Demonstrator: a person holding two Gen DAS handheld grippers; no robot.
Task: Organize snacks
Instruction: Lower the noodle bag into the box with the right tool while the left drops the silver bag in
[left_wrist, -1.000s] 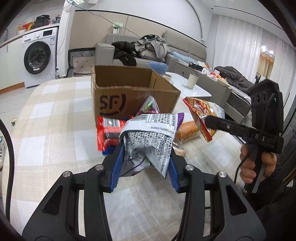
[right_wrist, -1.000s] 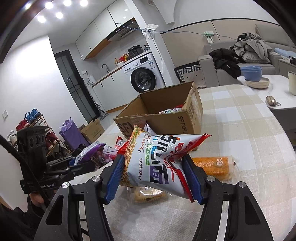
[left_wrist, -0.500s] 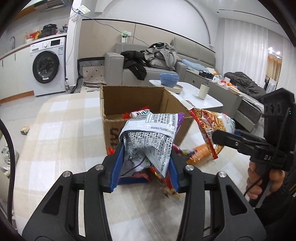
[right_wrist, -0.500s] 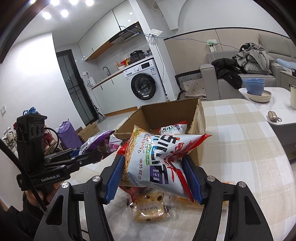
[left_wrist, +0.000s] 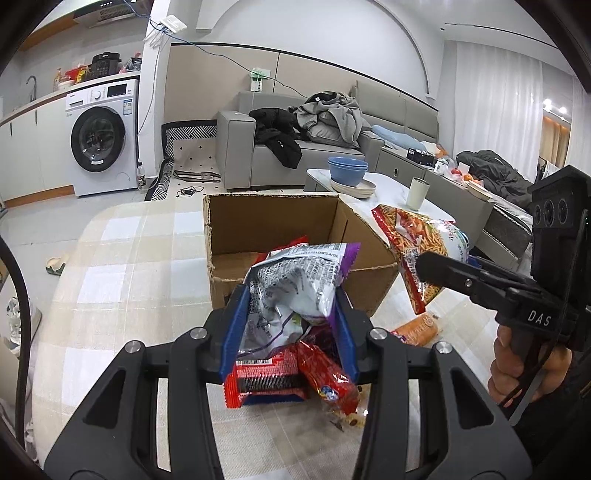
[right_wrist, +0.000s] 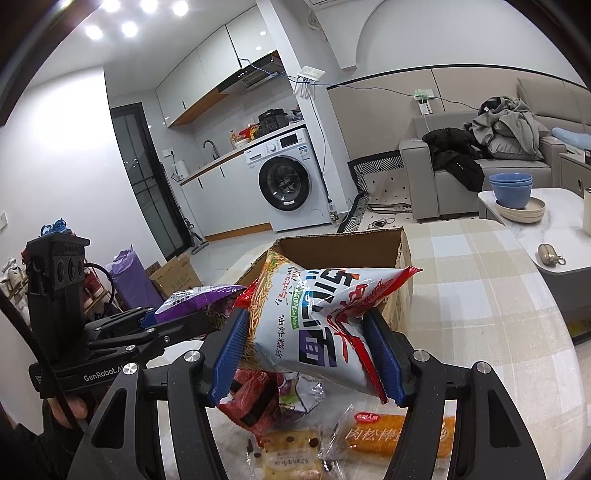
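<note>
A silver-and-purple snack bag (left_wrist: 295, 284) was clamped between the blue pads of the left tool (left_wrist: 291, 325), its crumpled top standing up in front of the open cardboard box (left_wrist: 284, 236). In the left wrist view the box was seen at twelve o'clock from that tool, on the checked worktop (left_wrist: 122, 266), with a red packet showing inside it near the front wall. Under the held bag, at six o'clock, a red wrapped pack (left_wrist: 264, 380) and a red sausage-shaped packet (left_wrist: 325, 373) were seen lying on the worktop, touching each other. An orange bar wrapper (left_wrist: 413, 328) lay at about four o'clock from the left tool.

The right tool (right_wrist: 314, 354) was closed on a white, red and blue noodle-snack bag (right_wrist: 317, 321), which was gripped across its width and held above the worktop. In the right wrist view the box was partly hidden behind this bag, at twelve o'clock. Below the bag, at six o'clock, a clear-wrapped biscuit pack (right_wrist: 291, 454) and an orange meat-floss bar (right_wrist: 391, 432) lay on the worktop, near each other. The left tool with its purple bag was seen at nine o'clock in this view, gripped by a hand (right_wrist: 70, 406). In the left wrist view the right tool was seen at three o'clock with the noodle-snack bag raised beside the box's right wall, its handle held by the other hand (left_wrist: 524, 369).
</note>
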